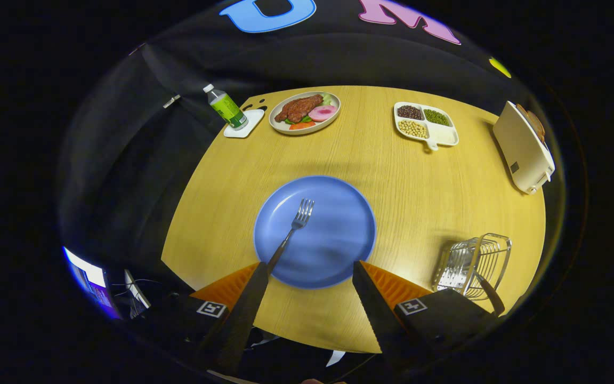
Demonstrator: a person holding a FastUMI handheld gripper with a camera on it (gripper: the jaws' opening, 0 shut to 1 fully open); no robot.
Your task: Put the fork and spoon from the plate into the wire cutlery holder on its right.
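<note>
A blue plate (333,240) lies on the wooden table just ahead of my fingers. A metal fork (292,230) rests on its left half, tines pointing away, with the handle end running down to my left fingertip (258,273). To the plate's right stands the wire cutlery holder (472,264), with a dark handle (491,294) leaning out of it, likely the spoon. My gripper (309,269) is open above the plate's near rim, with nothing between the fingers.
At the table's far side stand a green bottle (226,108) on a white coaster, a plate of food (305,112) and a divided dish of beans (427,124). A white toaster (523,146) sits at the far right edge. A lit screen (86,277) is below left.
</note>
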